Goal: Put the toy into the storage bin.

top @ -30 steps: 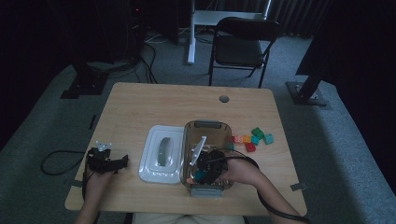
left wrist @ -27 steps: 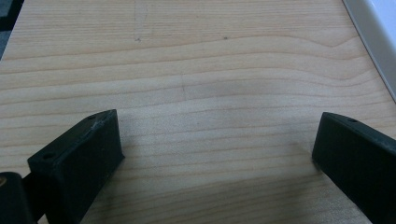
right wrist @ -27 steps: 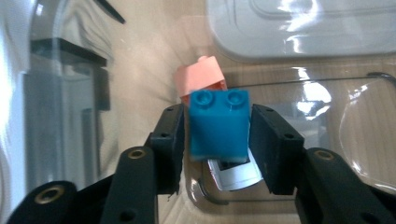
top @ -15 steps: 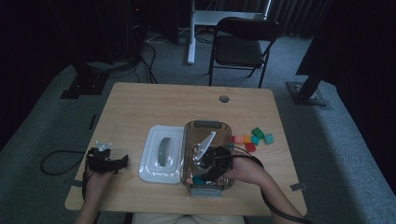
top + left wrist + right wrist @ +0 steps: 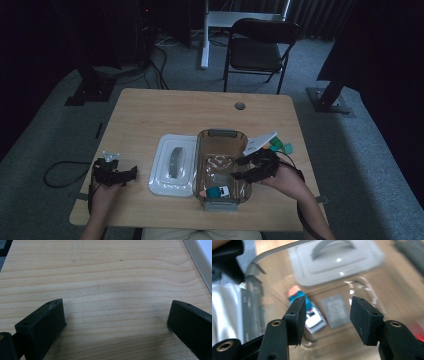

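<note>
My right claw (image 5: 239,169) hangs open and empty over the clear bin (image 5: 220,204), where one small toy (image 5: 218,191) already lies. My left claw (image 5: 116,175) rests wide open on the surface (image 5: 165,107). Beyond, coloured blocks (image 5: 281,147) wait; the lid (image 5: 172,165) lies beside the bin.

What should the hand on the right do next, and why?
Probably move the right tool over to the small colored blocks beside the clear bin and pick one up. Its jaws are open and hold nothing, a toy car already lies in the bin, the lid is off, and blocks are still on the table.
</note>
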Demonstrator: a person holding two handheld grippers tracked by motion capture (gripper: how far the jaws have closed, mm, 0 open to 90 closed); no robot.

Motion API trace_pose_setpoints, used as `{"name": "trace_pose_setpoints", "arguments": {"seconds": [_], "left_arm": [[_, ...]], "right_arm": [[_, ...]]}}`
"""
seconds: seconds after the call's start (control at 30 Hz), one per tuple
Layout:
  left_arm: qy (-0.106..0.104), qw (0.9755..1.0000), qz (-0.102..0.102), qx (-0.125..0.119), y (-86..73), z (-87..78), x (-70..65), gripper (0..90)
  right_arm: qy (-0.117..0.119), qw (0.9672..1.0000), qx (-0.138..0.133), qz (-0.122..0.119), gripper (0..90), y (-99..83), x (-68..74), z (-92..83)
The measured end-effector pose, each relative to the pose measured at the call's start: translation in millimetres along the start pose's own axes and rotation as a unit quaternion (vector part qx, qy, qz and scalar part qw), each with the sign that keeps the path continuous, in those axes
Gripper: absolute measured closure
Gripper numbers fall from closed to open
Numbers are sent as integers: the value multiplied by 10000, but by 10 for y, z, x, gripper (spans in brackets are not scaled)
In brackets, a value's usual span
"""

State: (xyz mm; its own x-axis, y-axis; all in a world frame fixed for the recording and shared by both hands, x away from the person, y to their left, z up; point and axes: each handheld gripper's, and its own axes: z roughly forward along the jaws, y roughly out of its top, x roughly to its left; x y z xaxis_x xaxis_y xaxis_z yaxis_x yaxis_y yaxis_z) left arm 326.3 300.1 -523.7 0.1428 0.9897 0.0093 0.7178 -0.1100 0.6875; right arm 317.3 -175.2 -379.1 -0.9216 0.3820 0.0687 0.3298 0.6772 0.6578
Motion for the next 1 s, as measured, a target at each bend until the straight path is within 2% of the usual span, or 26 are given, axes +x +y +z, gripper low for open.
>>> {"name": "trace_pose_setpoints", "arguments": {"seconds": [0.23,0.4,0.43,0.57,0.7,0.87,0.9,1.0], "left_arm": [[1,10000,-3,-2,0,0,-1,20],[1,10000,-3,-3,0,0,-1,20],[1,10000,-3,-3,0,0,-1,20],[1,10000,-3,-4,0,0,-1,20],[1,10000,-2,-2,0,0,-1,20],[0,10000,-3,-3,0,0,-1,20],[1,10000,-2,-2,0,0,-1,20],[1,10000,-3,-3,0,0,-1,20]], "right_arm": [[-469,9965,-379,583,445,-315,-226,-311],[-825,9893,-578,1052,411,-559,-422,-440],[-942,9862,-605,1218,407,-616,-481,-460],[-1327,9760,-656,1598,392,-787,-667,-492],[-1760,9626,-701,1938,391,-972,-872,-484],[-2101,9458,-689,2380,391,-1184,-1134,-438],[-2153,9414,-684,2504,391,-1232,-1192,-421],[-2285,9338,-595,2689,392,-1330,-1323,-365]]}}
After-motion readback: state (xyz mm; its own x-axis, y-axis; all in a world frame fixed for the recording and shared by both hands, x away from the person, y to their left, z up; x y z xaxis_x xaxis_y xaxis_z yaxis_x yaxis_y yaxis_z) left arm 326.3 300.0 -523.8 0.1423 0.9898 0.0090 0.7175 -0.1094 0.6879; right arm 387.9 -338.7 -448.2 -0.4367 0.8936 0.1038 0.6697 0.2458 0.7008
